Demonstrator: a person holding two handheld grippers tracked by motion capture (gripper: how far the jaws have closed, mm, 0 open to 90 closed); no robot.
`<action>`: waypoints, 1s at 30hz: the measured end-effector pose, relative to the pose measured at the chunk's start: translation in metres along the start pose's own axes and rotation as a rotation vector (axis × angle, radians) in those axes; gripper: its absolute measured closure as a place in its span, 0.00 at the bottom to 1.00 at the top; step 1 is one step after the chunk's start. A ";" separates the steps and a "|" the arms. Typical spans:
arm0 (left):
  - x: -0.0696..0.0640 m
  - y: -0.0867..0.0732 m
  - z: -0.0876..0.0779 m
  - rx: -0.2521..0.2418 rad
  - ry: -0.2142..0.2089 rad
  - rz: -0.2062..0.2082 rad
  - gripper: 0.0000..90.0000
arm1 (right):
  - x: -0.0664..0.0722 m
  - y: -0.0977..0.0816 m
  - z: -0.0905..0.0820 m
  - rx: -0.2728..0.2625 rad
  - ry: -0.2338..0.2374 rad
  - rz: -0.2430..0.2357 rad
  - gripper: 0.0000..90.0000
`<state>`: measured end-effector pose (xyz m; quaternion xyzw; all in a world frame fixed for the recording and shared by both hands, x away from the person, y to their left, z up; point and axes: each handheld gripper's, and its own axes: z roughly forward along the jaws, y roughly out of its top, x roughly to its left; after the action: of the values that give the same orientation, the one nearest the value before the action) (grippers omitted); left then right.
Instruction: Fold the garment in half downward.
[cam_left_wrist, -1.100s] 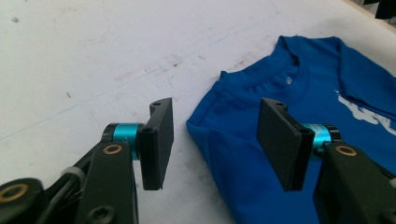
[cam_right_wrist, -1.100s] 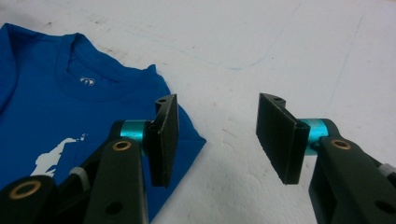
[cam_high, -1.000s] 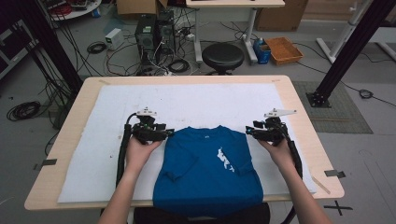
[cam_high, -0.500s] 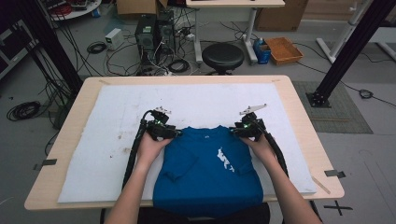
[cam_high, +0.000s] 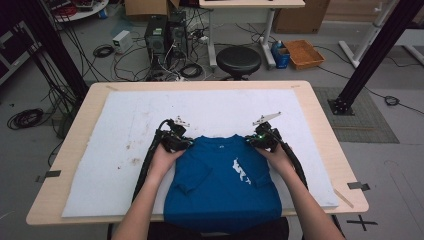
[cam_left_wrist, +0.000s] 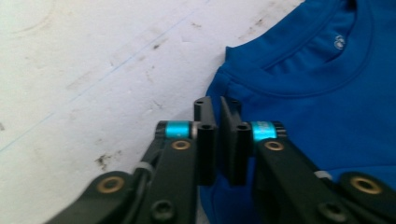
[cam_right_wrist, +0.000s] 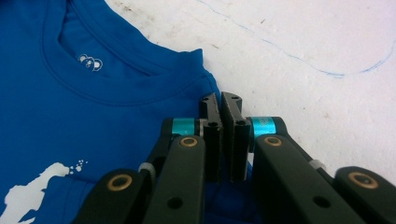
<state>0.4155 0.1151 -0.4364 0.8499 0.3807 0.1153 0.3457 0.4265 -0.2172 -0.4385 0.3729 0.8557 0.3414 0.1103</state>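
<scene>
**Both grippers clamped on the shoulders of a blue T-shirt**

Where the high view looks down on the table (cam_high: 320, 120), a blue T-shirt (cam_high: 220, 190) lies flat on a white mat (cam_high: 125, 130), collar toward the far side and hem hanging over the near edge. Its white print (cam_high: 240, 171) sits right of centre. The left gripper (cam_high: 186, 142) rests at the shirt's left shoulder and the right gripper (cam_high: 252, 141) at its right shoulder, each held in a hand (cam_high: 165, 157) coming up from below. A round black stool (cam_high: 238, 60) stands on the floor beyond the table.

Along the left gripper view, the jaws of the left gripper (cam_left_wrist: 217, 105) stand nearly together, pinching the shirt's shoulder edge just beside the collar (cam_left_wrist: 299, 70); stained white mat (cam_left_wrist: 93, 70) lies to the left.

Along the right gripper view, the right gripper (cam_right_wrist: 220, 100) likewise has its jaws pressed close on the fabric at the shoulder edge, the collar (cam_right_wrist: 116, 70) to its left, a blue pen line (cam_right_wrist: 303, 63) on the mat beyond.
</scene>
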 end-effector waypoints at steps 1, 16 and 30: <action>0.000 0.000 0.000 -0.001 -0.001 0.001 0.96 | 0.000 0.000 0.000 -0.002 0.001 0.000 0.98; 0.023 0.009 -0.003 -0.079 0.015 -0.041 0.97 | -0.018 0.020 -0.001 -0.056 0.013 0.048 0.98; 0.032 0.035 -0.019 -0.158 0.011 0.017 0.97 | -0.034 0.038 -0.014 -0.146 -0.001 0.071 0.98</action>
<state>0.4487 0.1316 -0.4007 0.8226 0.3649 0.1525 0.4085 0.4652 -0.2297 -0.4056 0.3939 0.8148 0.4064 0.1255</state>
